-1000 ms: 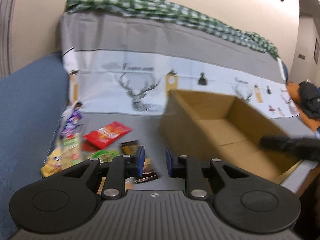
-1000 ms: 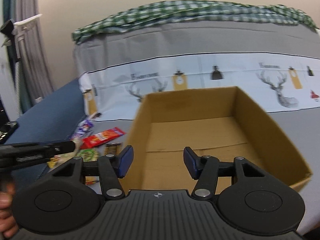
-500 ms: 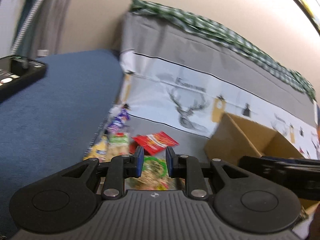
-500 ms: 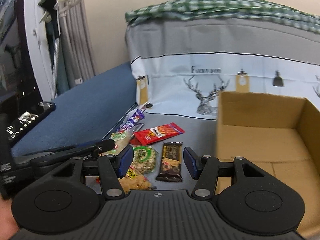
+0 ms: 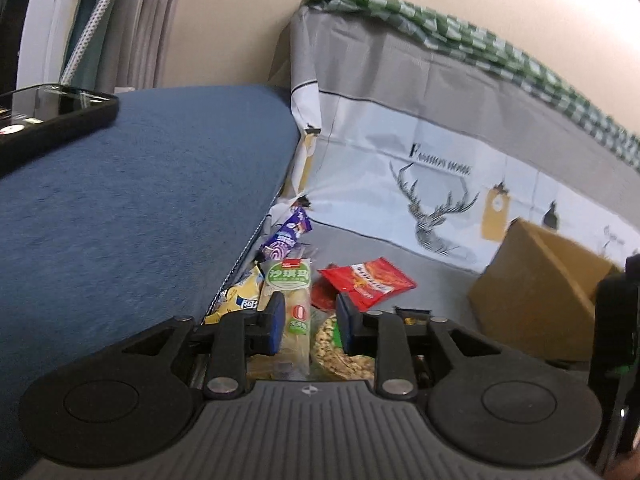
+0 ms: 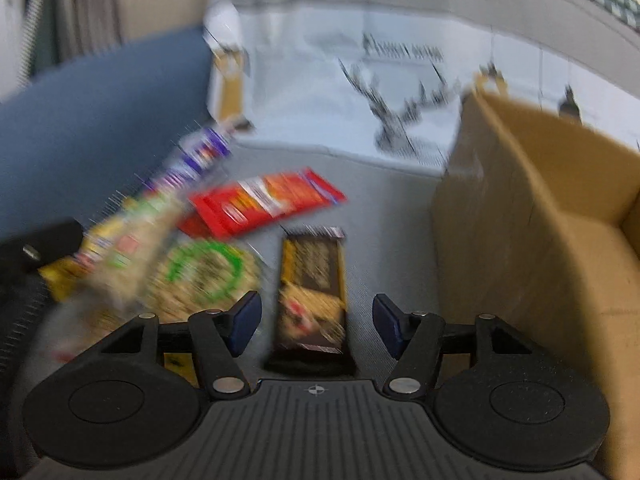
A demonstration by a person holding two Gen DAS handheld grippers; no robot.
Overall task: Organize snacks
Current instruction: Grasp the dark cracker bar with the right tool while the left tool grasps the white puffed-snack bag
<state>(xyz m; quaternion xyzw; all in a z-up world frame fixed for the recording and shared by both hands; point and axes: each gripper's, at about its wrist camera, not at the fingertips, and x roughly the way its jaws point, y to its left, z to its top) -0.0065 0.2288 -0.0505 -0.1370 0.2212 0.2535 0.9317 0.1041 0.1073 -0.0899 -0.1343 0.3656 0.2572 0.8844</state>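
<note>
Several snack packets lie on the grey seat. In the left wrist view my left gripper (image 5: 310, 322) is open above a green-labelled pastry packet (image 5: 289, 300), with a red packet (image 5: 366, 282), a purple packet (image 5: 284, 238), a yellow packet (image 5: 238, 300) and a round green-rimmed packet (image 5: 330, 340) around it. In the blurred right wrist view my right gripper (image 6: 316, 322) is open over a dark brown bar (image 6: 312, 284). The red packet (image 6: 264, 200) lies beyond it. The open cardboard box (image 6: 532, 216) stands to the right and also shows in the left wrist view (image 5: 536, 284).
A blue sofa arm (image 5: 140, 200) rises left of the snacks, with a black phone (image 5: 52, 112) on top. A deer-print cover (image 5: 420, 184) hangs behind on the backrest. The right gripper's body (image 5: 616, 340) shows at the left view's right edge.
Both grippers have swung left from the box toward the snack pile and dropped closer to it. The left jaws have opened wider. The right gripper now sits over the brown bar.
</note>
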